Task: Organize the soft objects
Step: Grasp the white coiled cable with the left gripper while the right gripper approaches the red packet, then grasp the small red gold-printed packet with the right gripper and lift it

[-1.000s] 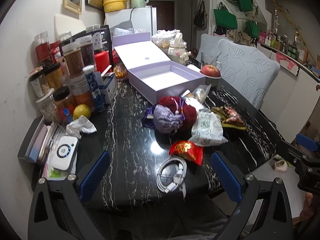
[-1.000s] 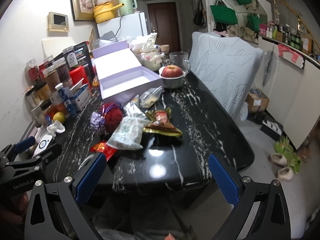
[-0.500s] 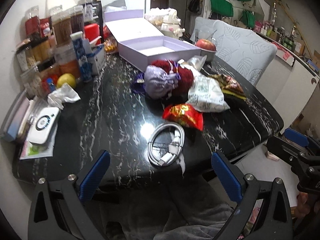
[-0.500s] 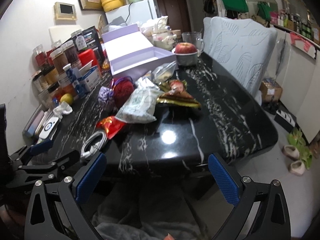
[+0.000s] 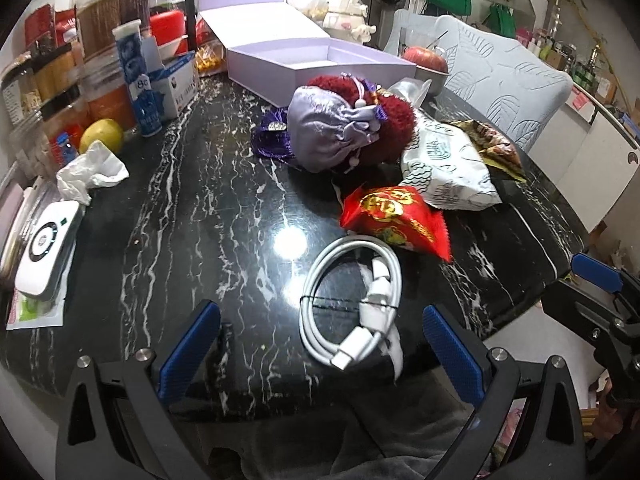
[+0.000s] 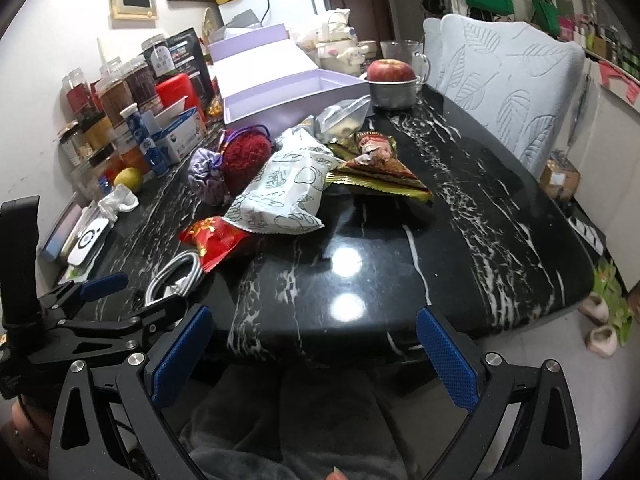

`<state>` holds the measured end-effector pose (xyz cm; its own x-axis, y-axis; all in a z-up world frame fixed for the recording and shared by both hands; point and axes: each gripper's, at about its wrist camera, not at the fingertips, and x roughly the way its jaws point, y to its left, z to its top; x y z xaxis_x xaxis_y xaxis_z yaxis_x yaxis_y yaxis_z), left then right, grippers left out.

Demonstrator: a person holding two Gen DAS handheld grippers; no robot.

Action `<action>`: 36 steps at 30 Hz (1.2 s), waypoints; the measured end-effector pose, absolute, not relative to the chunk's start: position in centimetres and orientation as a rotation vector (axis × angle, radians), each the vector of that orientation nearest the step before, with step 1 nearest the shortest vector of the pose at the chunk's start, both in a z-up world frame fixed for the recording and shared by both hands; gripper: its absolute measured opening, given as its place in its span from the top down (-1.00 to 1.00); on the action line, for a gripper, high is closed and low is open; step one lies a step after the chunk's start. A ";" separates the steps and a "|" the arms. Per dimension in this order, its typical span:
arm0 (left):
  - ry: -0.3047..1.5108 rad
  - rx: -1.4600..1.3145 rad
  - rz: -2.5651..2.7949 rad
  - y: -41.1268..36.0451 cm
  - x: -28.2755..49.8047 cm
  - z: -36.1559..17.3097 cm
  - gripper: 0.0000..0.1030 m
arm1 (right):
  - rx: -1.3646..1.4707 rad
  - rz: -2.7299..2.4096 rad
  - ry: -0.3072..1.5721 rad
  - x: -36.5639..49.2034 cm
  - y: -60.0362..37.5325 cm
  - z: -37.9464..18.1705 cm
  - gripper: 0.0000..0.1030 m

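moved: both claws have dropped in low over the near table edge since a second ago, so the pile looks much closer now

table (image 5: 208, 216): black marble, spread out ahead of both claws

lilac box (image 5: 320, 65): far side, lid open, past the pile; probably where the soft stuff goes

white packet (image 6: 282, 192): straight ahead of the right gripper (image 6: 314, 356), which is gaping wide and holding nothing

lilac pouch (image 5: 330, 132): leaning on the red fuzzy pouch (image 5: 394, 118), well ahead of the left gripper (image 5: 320, 354)

red packet (image 5: 394, 220): just past the cable

cable coil (image 5: 352, 304): right between the left fingers, also spread wide and empty

tip: I'd pinch the coil across both loops so it stays bundled
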<state>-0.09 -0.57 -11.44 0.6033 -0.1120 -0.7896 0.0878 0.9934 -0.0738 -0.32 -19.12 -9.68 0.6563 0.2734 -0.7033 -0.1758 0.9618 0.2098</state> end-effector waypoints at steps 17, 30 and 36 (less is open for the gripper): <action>0.903 0.013 -0.171 -0.6 1.4 -11.6 0.04 | 0.136 0.257 0.844 2.8 -19.2 -10.0 -1.00; 0.852 -0.046 -0.061 3.9 1.0 -9.7 0.04 | 0.126 0.412 0.855 3.8 -15.3 -10.7 -1.00; 0.857 -0.074 -0.035 5.6 0.8 -9.8 0.04 | 0.133 0.513 0.860 5.1 -12.7 -11.2 -0.87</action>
